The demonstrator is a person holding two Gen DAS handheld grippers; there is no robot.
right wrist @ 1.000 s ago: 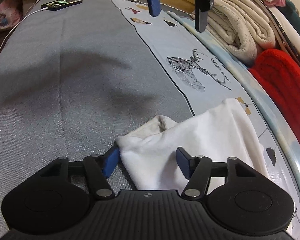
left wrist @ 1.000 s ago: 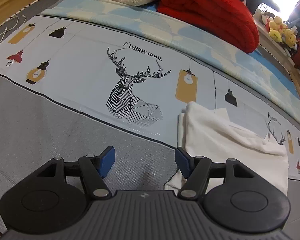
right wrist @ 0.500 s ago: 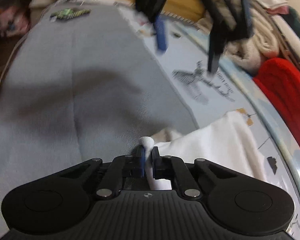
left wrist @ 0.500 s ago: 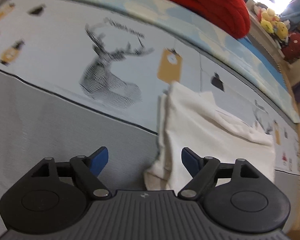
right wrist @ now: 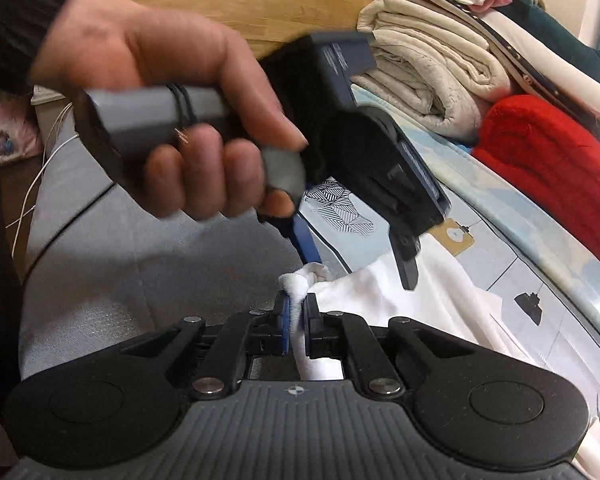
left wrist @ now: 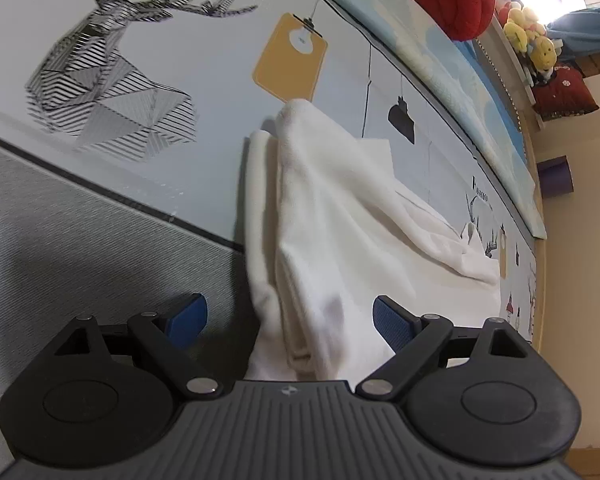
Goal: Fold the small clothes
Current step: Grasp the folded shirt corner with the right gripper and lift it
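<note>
Only the right wrist view shows the right gripper (right wrist: 296, 316) clamped on a bunched corner of the white garment (right wrist: 412, 300), and a hand (right wrist: 172, 120) holding the left gripper (right wrist: 360, 260). Its jaws have just been opening and straddle the soft, creased cloth untouched. The garment lies across the bed's grey weave (left wrist: 80, 248) and smooth deer-print mat (left wrist: 204, 32).

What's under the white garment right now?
The white garment lies on the printed sheet, its near edge over grey bedding. Anything beneath its folds is hidden.
</note>
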